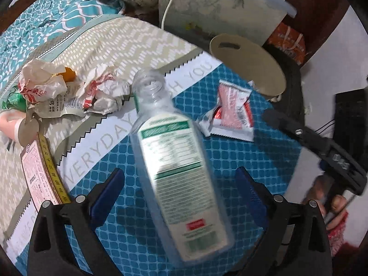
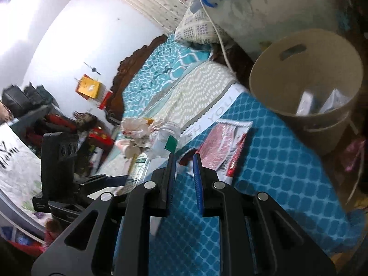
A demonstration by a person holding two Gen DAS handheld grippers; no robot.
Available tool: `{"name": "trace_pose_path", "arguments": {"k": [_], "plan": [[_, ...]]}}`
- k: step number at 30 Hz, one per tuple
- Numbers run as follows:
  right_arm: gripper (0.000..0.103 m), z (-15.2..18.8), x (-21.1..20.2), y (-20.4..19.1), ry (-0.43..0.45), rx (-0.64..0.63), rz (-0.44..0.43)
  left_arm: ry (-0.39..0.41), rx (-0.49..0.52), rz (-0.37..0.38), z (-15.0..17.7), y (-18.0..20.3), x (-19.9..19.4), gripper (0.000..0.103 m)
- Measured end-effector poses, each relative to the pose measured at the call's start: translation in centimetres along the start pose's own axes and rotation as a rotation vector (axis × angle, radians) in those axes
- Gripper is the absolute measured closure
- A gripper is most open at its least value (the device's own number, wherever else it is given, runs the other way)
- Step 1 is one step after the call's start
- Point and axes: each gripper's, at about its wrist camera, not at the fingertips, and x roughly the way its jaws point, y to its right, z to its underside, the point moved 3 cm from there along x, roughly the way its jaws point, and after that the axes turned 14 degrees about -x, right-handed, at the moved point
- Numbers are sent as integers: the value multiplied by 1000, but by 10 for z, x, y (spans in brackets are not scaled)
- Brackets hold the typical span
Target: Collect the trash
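We see the empty clear bottle lying on the blue part of the bed cover, uncapped, between the wide-apart fingers of our left gripper, whose pads do not touch it. Our right gripper hovers beside it with its jaws nearly closed and nothing between them. Just beyond lies a red and white wrapper, a heap of crumpled papers rests to the left, and the beige bin stands at the bed's edge.

Bed carries capless bottle, red wrapper, crumpled wrappers
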Motion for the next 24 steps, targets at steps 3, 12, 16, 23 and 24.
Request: {"name": "trace_pose_path", "arguments": {"k": [3,12,16,23,24], "plan": [[66,0,-3,1,-8,-22,51,-10,1,-29,3,-1,11,36],[34,-4,12,7,-90,-178,199,19,-40,7,3,-16,9,40],[34,-21,30,13,-147,-269,261,23,-39,13,4,-17,8,40],[75,-19,71,0,-309,-509,335,24,-53,39,4,-22,7,40],[82,-15,72,-5,-316,-552,353,25,-53,37,4,-22,7,41]]}}
